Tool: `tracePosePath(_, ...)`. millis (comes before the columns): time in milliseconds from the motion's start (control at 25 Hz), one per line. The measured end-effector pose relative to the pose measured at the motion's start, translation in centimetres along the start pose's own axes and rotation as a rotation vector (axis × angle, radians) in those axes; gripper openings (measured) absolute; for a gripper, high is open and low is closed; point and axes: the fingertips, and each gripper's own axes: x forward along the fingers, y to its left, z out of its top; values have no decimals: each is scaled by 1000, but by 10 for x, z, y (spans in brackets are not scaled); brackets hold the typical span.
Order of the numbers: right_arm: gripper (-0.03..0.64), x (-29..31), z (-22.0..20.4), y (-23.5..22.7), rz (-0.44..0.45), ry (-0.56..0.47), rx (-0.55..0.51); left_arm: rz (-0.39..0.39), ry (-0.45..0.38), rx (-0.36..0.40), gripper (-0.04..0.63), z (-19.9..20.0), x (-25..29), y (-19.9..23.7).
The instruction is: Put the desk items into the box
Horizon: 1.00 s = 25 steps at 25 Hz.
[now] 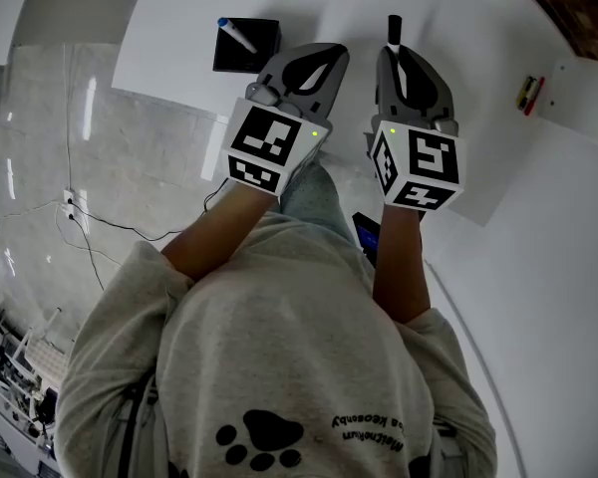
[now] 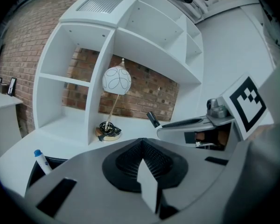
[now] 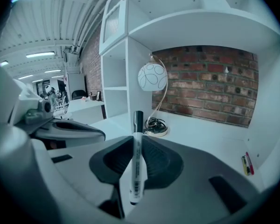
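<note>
My right gripper (image 1: 399, 56) is shut on a white marker (image 3: 136, 164) with a black cap (image 1: 394, 28); the marker stands up between the jaws and sticks out past their tips. Close beside it on the left, my left gripper (image 1: 317, 56) has its jaws together, with a small flat white piece (image 2: 148, 186) pinched deep between them. The black box (image 1: 246, 46) stands on the white desk just left of and beyond the left gripper. A blue-capped marker (image 1: 235, 36) leans inside it. Both grippers hang above the desk, clear of the box.
A white shelf unit (image 2: 107, 59) rises behind the desk, backed by a brick wall. In it stands a round white lamp (image 3: 152, 77) with coiled cable at its base (image 3: 155, 125). Red and yellow pens (image 1: 528, 95) lie at the desk's far right.
</note>
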Motion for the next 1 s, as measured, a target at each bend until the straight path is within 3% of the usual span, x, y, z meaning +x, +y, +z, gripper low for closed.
tracePosePath(360,72,-9,18,19,7,-80,-22,41,-42,-9,8,10,-24,8)
tracePosePath(1000,72,7,48,84,101,-158,-66,145,-80,-31,8,15,-72,54)
